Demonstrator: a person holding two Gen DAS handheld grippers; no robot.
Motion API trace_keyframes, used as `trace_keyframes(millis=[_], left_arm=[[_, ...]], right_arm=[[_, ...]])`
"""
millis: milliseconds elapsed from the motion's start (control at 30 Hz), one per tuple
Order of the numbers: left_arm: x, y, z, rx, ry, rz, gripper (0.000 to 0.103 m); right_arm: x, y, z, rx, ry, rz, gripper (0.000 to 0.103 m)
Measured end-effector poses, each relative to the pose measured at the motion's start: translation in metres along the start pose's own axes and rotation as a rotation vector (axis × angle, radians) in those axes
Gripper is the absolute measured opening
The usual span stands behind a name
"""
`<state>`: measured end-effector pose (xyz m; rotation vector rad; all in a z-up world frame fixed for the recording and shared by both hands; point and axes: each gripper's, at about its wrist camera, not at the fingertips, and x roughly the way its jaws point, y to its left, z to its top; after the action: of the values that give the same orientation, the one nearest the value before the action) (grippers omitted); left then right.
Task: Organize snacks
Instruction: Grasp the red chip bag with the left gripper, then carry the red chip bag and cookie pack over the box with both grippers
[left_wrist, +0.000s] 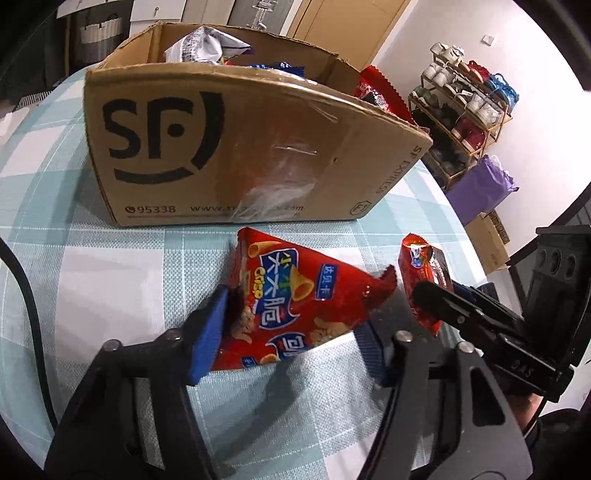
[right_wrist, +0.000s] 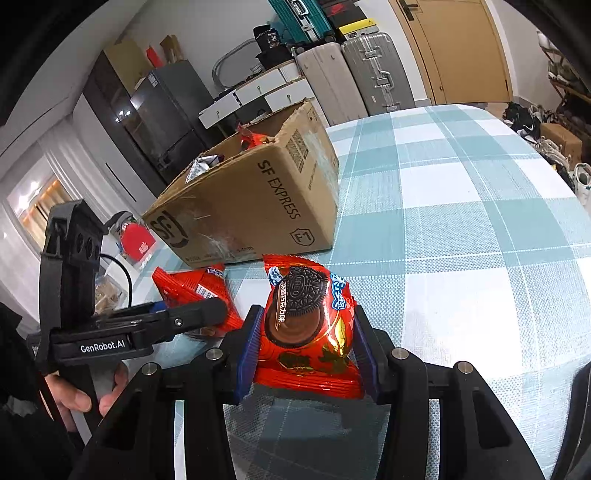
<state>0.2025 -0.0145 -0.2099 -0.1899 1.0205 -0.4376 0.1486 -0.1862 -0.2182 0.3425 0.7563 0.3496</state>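
Note:
My left gripper (left_wrist: 295, 332) is shut on a red crisp snack bag (left_wrist: 295, 302), held just above the checked tablecloth in front of the cardboard SF box (left_wrist: 229, 147). My right gripper (right_wrist: 306, 343) is shut on a red Oreo packet (right_wrist: 306, 325), also lifted a little off the table. In the left wrist view the Oreo packet (left_wrist: 421, 273) and the right gripper's finger (left_wrist: 443, 295) show at the right. In the right wrist view the crisp bag (right_wrist: 192, 291) and the left gripper (right_wrist: 147, 325) show at the left, near the box (right_wrist: 258, 199).
The box holds several snack packets (left_wrist: 207, 48). The table (right_wrist: 461, 221) has a teal and white checked cloth. A shoe rack (left_wrist: 465, 110) and purple bag (left_wrist: 480, 188) stand beyond the table's right edge. Suitcases (right_wrist: 354, 74) and a dark cabinet (right_wrist: 159, 122) stand behind.

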Motion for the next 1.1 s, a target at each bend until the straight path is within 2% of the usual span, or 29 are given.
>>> trace_keyframes(millis=[100, 367, 533, 700, 767, 933, 1100], left_arm=[[-0.002, 0.003, -0.002, -0.01, -0.004, -0.017, 0.051], [-0.022, 0.006, -0.009, -0.022, -0.004, -0.022, 0.05], [-0.057, 0.006, -0.017, -0.002, -0.051, -0.023, 0.05], [-0.097, 0.0, -0.017, 0.035, -0.111, 0.006, 0.05], [-0.114, -0.002, -0.016, 0.04, -0.135, 0.003, 0.05], [-0.146, -0.008, -0.013, 0.044, -0.15, 0.079, 0.05], [-0.173, -0.014, -0.014, 0.058, -0.177, 0.092, 0.05]], right_arm=[[-0.001, 0.003, 0.0, -0.01, -0.004, -0.001, 0.047], [-0.005, 0.0, -0.001, 0.008, -0.022, 0.002, 0.047], [-0.012, 0.009, -0.003, -0.016, -0.035, 0.026, 0.047], [-0.024, 0.029, 0.0, -0.052, -0.063, 0.054, 0.047], [-0.03, 0.038, 0.006, -0.065, -0.074, 0.08, 0.047], [-0.05, 0.065, 0.027, -0.11, -0.118, 0.116, 0.047], [-0.071, 0.087, 0.042, -0.143, -0.153, 0.154, 0.047]])
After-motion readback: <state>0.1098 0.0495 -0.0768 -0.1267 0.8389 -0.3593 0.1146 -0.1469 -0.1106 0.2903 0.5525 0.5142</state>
